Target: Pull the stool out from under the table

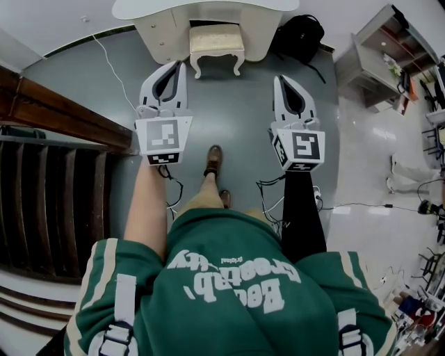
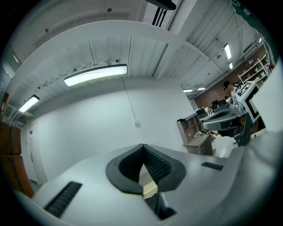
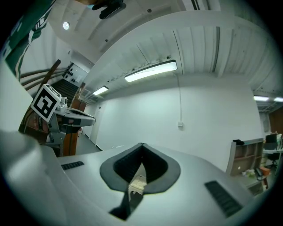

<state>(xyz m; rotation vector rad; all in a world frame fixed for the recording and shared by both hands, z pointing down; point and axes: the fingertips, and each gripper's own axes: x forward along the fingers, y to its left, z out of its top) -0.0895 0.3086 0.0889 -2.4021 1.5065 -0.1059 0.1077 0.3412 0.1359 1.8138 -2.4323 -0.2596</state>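
Observation:
The cream stool [image 1: 217,43] with a padded seat and curved legs stands partly under the white table [image 1: 201,8] at the top of the head view. My left gripper [image 1: 182,65] is held in the air short of the stool's left side, jaws shut and empty. My right gripper [image 1: 277,78] hangs short of the stool's right side, also shut with nothing held. Both point towards the stool and touch nothing. In the left gripper view the left gripper [image 2: 142,146] shows closed tips, and so does the right gripper [image 3: 141,145] in the right gripper view.
A black backpack [image 1: 300,35] lies on the floor right of the table. A dark wooden stair railing [image 1: 62,115] runs along the left. A shelf unit [image 1: 386,59] stands at the right. Cables [image 1: 111,66] trail over the grey floor. The person's shoe [image 1: 213,160] is between the grippers.

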